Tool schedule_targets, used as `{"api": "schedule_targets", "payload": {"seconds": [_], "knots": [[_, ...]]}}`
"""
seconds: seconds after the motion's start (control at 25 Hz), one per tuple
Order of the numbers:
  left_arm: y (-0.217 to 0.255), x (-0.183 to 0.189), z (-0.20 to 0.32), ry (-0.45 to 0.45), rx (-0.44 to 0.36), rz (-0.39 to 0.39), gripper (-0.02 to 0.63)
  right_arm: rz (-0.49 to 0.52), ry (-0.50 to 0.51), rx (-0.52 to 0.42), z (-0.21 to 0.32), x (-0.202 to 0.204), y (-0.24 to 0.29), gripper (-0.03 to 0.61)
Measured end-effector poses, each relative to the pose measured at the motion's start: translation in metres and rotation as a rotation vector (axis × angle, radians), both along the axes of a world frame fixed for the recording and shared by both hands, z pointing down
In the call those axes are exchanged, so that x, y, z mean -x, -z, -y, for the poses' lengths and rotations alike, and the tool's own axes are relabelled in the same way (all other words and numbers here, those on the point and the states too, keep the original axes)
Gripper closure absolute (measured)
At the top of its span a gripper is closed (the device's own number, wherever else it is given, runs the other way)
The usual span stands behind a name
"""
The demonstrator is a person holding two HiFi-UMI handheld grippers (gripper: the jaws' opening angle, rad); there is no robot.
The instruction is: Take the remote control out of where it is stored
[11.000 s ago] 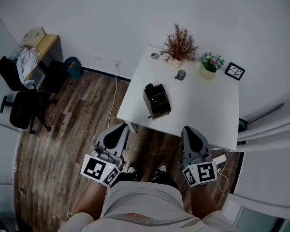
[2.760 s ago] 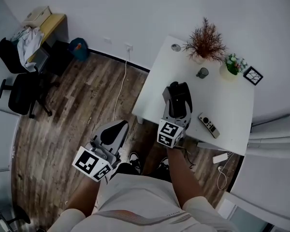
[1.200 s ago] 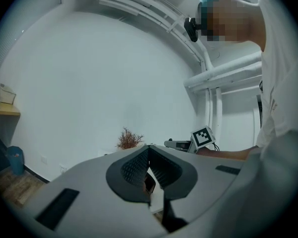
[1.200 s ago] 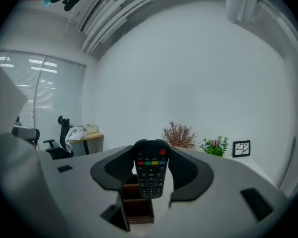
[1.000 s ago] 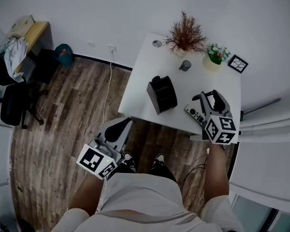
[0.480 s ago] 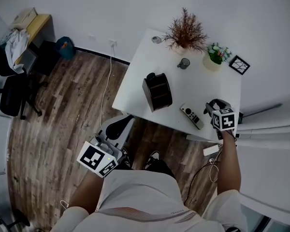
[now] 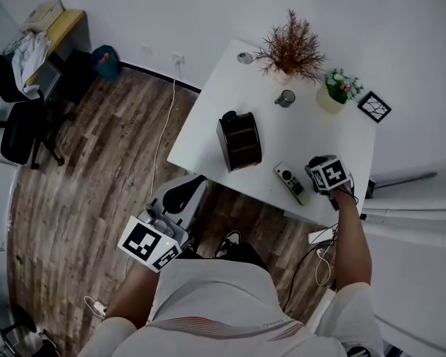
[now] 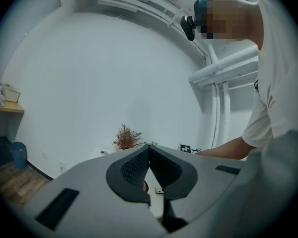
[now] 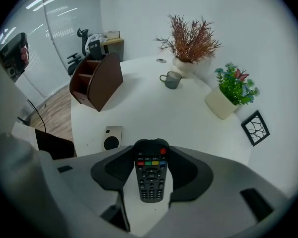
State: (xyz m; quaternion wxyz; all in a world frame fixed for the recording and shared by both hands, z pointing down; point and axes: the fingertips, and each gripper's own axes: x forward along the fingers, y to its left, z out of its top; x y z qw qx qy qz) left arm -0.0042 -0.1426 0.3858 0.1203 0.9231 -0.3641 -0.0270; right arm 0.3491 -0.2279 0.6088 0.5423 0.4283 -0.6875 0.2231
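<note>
My right gripper (image 9: 150,145) is shut on a black remote (image 9: 150,175) with coloured buttons, held just above the white table (image 9: 154,108). In the head view the right gripper (image 7: 321,171) is near the table's right front corner and its marker cube hides the black remote. A grey remote (image 7: 290,182) (image 9: 111,138) lies flat on the table just left of it. The brown desk holder (image 7: 238,140) (image 9: 96,81) stands further left. My left gripper (image 7: 187,192) (image 8: 149,148) hangs shut and empty over the floor, in front of the table.
At the table's back stand a dried plant (image 7: 290,50), a mug (image 7: 285,98), a green plant in a white pot (image 7: 337,91) and a black frame (image 7: 375,106). An office chair (image 7: 18,136) stands far left on the wood floor. A cable (image 7: 163,136) runs along the floor.
The right gripper left the holder and came to the table's right side. Over the last second it has shifted slightly away from the grey remote. The left gripper has stayed put.
</note>
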Motion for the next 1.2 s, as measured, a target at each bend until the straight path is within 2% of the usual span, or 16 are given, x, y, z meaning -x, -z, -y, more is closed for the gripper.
{"api": "schedule_targets", "payload": {"seconds": [0.16,0.44,0.72,0.88,1.0,1.08,1.2], "knots": [[-0.004,0.003,0.004,0.025,0.008,0.004,0.606,-0.034,0.062,0.133,-0.001,0.007,-0.025,0.356],[-0.010,0.021,0.008,0.072,0.026,0.010,0.604,-0.051,0.105,0.259,-0.003,0.019,-0.059,0.356],[-0.011,0.030,0.007,0.080,0.033,0.018,0.606,-0.015,0.072,0.298,-0.005,0.019,-0.072,0.355],[-0.008,0.032,0.008,0.075,0.038,0.014,0.604,0.046,0.049,0.290,-0.005,0.019,-0.073,0.354],[-0.003,0.032,0.009,0.068,0.030,0.009,0.606,0.095,0.024,0.248,-0.001,0.019,-0.066,0.354],[-0.001,0.031,0.010,0.062,0.023,0.007,0.606,0.122,0.002,0.179,0.007,0.019,-0.052,0.354],[0.003,0.029,0.010,0.054,0.015,0.005,0.605,0.190,-0.030,0.025,0.018,0.028,-0.014,0.354]]}}
